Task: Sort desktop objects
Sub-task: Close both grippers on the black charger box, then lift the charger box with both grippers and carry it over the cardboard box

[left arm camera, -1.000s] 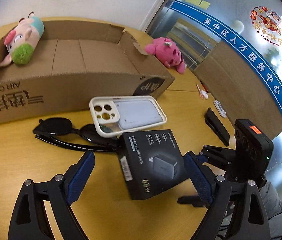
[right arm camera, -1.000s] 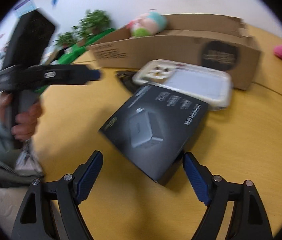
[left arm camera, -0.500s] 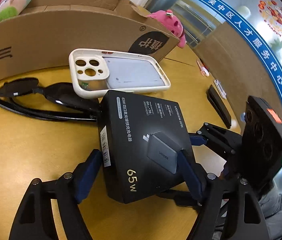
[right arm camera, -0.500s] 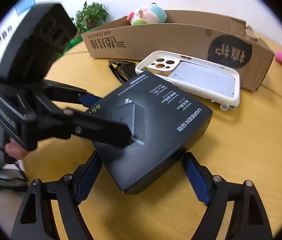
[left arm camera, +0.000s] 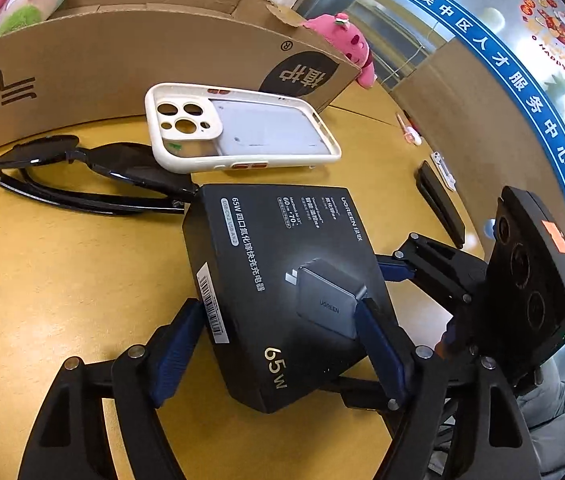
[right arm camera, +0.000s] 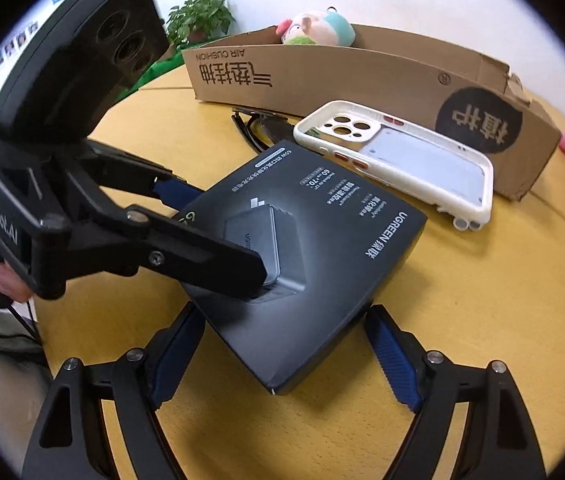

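I am holding my left gripper point(left arm camera: 282, 352) low over the wooden table point(left arm camera: 62, 280), its blue pads clamping the near corner of the black charger box point(left arm camera: 282, 272) from both sides. My right gripper point(right arm camera: 282, 356) is sitting at the box's opposite corner with its fingers spread wide, the right pad clear of the box; whether the left pad is touching it, I cannot tell. Just beyond the box, the white phone case point(left arm camera: 238, 128) is lying partly over the black sunglasses point(left arm camera: 82, 176). Behind them, the cardboard box point(left arm camera: 122, 60) wall is closing off the far side. Bare table is lying open to my left.
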A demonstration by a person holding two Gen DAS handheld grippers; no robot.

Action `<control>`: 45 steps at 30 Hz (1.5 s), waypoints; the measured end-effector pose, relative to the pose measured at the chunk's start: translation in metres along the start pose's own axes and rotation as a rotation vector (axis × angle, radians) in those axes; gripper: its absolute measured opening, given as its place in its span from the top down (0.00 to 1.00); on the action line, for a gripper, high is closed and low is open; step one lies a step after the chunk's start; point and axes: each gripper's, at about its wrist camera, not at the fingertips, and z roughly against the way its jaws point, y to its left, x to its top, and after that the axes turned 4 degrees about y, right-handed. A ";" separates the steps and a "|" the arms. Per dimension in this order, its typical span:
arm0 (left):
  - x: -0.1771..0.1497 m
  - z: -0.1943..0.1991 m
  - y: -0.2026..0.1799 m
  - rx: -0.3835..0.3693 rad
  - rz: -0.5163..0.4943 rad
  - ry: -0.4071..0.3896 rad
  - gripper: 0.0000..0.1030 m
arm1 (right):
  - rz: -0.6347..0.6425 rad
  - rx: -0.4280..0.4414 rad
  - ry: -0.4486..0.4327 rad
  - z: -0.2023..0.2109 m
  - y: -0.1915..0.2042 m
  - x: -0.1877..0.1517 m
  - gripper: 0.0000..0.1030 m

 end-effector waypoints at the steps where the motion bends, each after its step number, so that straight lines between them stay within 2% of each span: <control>1: -0.001 0.002 0.001 0.001 0.007 -0.004 0.24 | -0.007 0.003 -0.002 0.001 0.000 -0.001 0.21; 5: -0.003 0.018 -0.003 0.042 0.009 -0.044 0.32 | -0.015 -0.016 -0.015 0.006 0.006 -0.002 0.23; 12: 0.010 0.074 -0.012 0.060 -0.027 -0.167 0.35 | 0.032 -0.051 -0.124 0.040 0.018 0.025 0.23; 16: 0.033 0.117 -0.017 0.089 -0.079 -0.260 0.35 | 0.110 -0.103 -0.185 0.062 0.023 0.060 0.23; 23: 0.094 0.200 -0.042 0.142 -0.191 -0.454 0.35 | 0.235 -0.209 -0.340 0.125 0.021 0.148 0.23; 30: 0.158 0.284 -0.061 0.176 -0.297 -0.628 0.35 | 0.286 -0.271 -0.492 0.190 0.015 0.225 0.23; 35: 0.193 0.320 -0.068 0.214 -0.338 -0.696 0.35 | 0.301 -0.291 -0.555 0.220 0.007 0.267 0.23; 39: 0.219 0.334 -0.061 0.215 -0.343 -0.724 0.35 | 0.342 -0.314 -0.577 0.226 0.002 0.303 0.23; 45: 0.259 0.336 -0.038 0.214 -0.321 -0.735 0.35 | 0.345 -0.292 -0.575 0.204 -0.024 0.340 0.23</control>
